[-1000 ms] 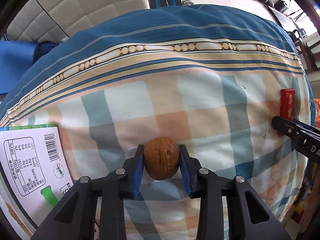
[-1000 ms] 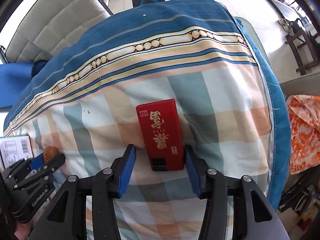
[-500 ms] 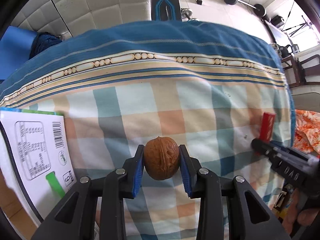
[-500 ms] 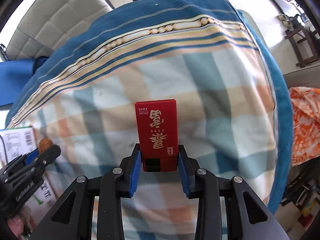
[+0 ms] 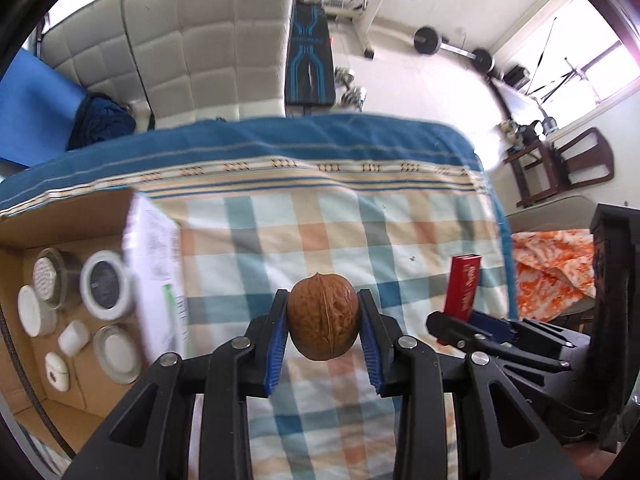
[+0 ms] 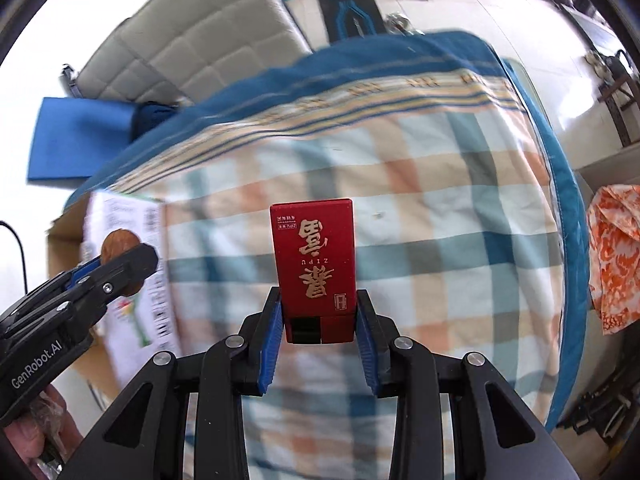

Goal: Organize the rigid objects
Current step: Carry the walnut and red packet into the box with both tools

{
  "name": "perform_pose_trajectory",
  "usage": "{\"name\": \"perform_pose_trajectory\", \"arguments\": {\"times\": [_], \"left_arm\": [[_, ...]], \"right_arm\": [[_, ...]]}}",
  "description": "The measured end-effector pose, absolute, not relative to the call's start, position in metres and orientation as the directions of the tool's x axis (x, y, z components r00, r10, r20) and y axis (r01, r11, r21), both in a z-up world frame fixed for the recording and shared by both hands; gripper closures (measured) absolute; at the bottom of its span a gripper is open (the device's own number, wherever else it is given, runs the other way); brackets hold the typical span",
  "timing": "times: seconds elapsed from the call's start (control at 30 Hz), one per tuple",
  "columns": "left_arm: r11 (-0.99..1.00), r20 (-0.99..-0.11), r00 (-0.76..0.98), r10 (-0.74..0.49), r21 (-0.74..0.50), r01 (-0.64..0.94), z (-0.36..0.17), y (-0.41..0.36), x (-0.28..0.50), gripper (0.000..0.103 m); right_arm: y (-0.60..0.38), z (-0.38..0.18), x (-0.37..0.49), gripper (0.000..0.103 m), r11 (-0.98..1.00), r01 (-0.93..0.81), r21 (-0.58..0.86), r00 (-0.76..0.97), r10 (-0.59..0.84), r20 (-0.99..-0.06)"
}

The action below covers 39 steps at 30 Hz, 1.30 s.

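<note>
Left wrist view: I'm carrying a walnut (image 5: 322,317) in my left tool (image 5: 323,338), the blue pads clamped on its two sides, and it's hanging in the air above the checked bedspread (image 5: 360,224). Off to the left the open cardboard box (image 5: 72,216) is sitting on the bed, already holding several round jars and white lids (image 5: 106,290). From the right wrist view, my right tool (image 6: 318,330) is gripping the red box (image 6: 314,264) by its near end, most of its length sticking out forward and upward, also clear of the bedspread.

I'm judging that both are headed for the cardboard box. The walnut is round and hard, touching the pads only on small patches, so a jolt or a slackened squeeze could be popping it out, and on this soft cover it would be rolling away. The red box is held low, so it could be pivoting between the pads if its far end clips the box's white printed flap (image 6: 132,256). My two tools are close side by side, so crowding into the opening together is risking a knock.
</note>
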<state>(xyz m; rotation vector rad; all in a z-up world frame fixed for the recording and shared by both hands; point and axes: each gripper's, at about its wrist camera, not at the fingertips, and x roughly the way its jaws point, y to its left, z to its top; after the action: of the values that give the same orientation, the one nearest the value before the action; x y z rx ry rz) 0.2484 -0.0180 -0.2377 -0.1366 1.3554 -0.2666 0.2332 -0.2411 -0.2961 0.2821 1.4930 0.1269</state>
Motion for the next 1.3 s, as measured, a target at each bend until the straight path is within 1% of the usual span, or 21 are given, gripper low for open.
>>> {"name": "perform_pose_trajectory", "arguments": {"times": [0.1,0.27,0.33,0.47,0.57,0.7,0.87,1.0,1.17,1.3], "left_arm": [[0.964,-0.938,0.223,-0.265,-0.247,0.102,-0.215,0.002,0.23,0.073],[0.972,-0.936,0.265,-0.233,-0.227,0.054,-0.192,0.075,0.199,0.073],[0.977,-0.94,0.269,-0.211,-0.213,0.024,-0.19,0.104,0.187,0.073],[0.978,-0.95,0.248,-0.188,-0.205,-0.043,-0.198,0.166,0.166,0.073],[0.971,-0.959,0.203,-0.2,-0.222,-0.091,-0.219,0.202,0.158,0.073],[0.949,-0.96,0.1,-0.262,-0.275,-0.155,-0.266,0.236,0.156,0.073],[0.935,-0.948,-0.045,-0.314,-0.3,-0.188,-0.329,0.248,0.16,0.072],[0.916,-0.923,-0.122,-0.364,-0.331,-0.228,-0.364,0.254,0.162,0.072],[0.917,-0.909,-0.189,-0.371,-0.327,-0.227,-0.39,0.247,0.162,0.072],[0.924,-0.91,-0.208,-0.359,-0.316,-0.214,-0.396,0.241,0.16,0.072]], "right_arm": [[-0.215,-0.267,0.217,0.067,0.954,0.057,0.294,0.105,0.287,-0.952],[-0.147,-0.24,0.191,0.067,0.936,-0.011,0.353,0.109,0.352,-0.93],[-0.112,-0.233,0.183,0.067,0.927,-0.039,0.373,0.099,0.375,-0.922],[-0.045,-0.24,0.171,0.067,0.909,-0.08,0.41,0.055,0.415,-0.908],[0.005,-0.255,0.163,0.067,0.908,-0.103,0.406,0.016,0.41,-0.912],[0.049,-0.29,0.161,0.067,0.918,-0.1,0.383,-0.055,0.379,-0.924],[0.08,-0.334,0.164,0.067,0.938,-0.066,0.34,-0.14,0.329,-0.934],[0.092,-0.36,0.168,0.067,0.951,-0.058,0.304,-0.178,0.289,-0.94],[0.1,-0.385,0.172,0.067,0.968,-0.056,0.246,-0.22,0.228,-0.948],[0.105,-0.403,0.171,0.066,0.975,-0.046,0.219,-0.266,0.199,-0.943]]}}
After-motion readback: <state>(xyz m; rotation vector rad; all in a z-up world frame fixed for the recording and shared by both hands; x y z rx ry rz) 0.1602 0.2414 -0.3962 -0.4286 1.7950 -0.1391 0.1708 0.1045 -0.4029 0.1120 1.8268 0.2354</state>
